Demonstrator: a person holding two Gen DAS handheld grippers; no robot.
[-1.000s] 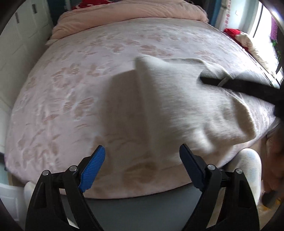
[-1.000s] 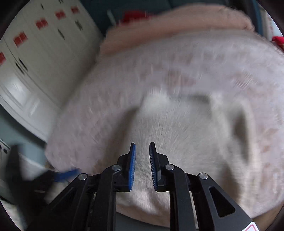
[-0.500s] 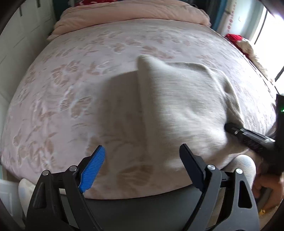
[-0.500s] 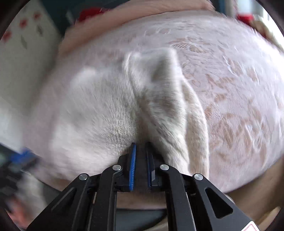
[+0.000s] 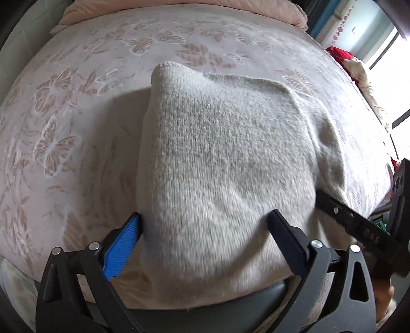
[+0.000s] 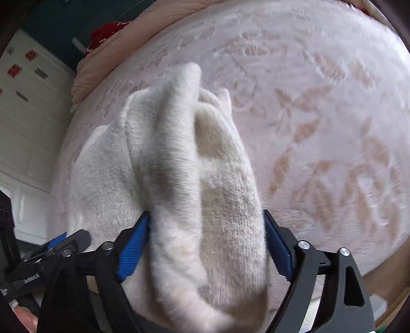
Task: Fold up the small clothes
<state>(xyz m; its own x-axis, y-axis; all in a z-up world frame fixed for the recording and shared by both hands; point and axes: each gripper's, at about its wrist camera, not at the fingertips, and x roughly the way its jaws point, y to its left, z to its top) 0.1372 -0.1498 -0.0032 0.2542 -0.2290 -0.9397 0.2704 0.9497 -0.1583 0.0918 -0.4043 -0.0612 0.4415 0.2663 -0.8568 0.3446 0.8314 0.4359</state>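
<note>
A fuzzy cream knit garment lies folded on the pink bed near its front edge; it also shows in the right wrist view, bunched in thick folds. My left gripper is open, its jaws wide on either side of the garment's near end. My right gripper is open too, jaws spread around the garment's right-hand folds. The right gripper's black finger shows in the left wrist view at the garment's right edge. The left gripper shows low left in the right wrist view.
The pink bedspread with a butterfly pattern covers the bed. A rolled pink quilt lies at the far end. A red item sits at the far right by the window. White cabinets stand on the left.
My right gripper has opened from shut to wide around the garment's folds. My left gripper has moved forward so its open jaws now straddle the garment's near end.
</note>
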